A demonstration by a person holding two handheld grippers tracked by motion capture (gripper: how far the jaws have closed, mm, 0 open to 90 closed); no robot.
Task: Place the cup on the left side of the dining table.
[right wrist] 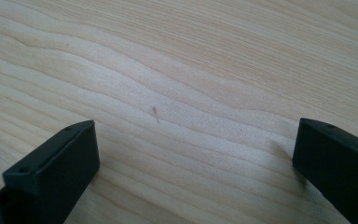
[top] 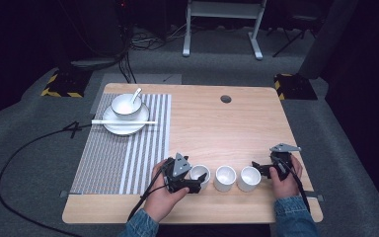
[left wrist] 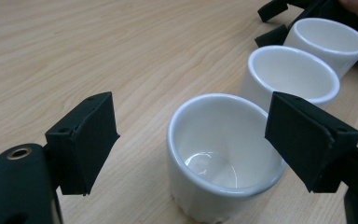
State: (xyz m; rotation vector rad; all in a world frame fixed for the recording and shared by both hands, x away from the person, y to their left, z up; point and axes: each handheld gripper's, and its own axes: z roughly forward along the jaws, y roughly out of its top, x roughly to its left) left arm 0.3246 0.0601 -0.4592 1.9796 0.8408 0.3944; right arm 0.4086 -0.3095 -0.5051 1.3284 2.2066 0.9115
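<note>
Left hand-held gripper (top: pixel 196 183) is open, jaws straddling the left cup (top: pixel 200 175) without touching yet. Three white cups sit in a row near the front edge of the surface (top: pixel 217 128): left, middle cup (top: pixel 225 177), right cup (top: pixel 249 178). They look like glazed ceramic: stiff, slick, chippable, probably light. Best hold is likely across the outer wall below the rim, squeezed gently. Right hand-held gripper (top: pixel 259 168) is open just beside the right cup, over bare wood.
</note>
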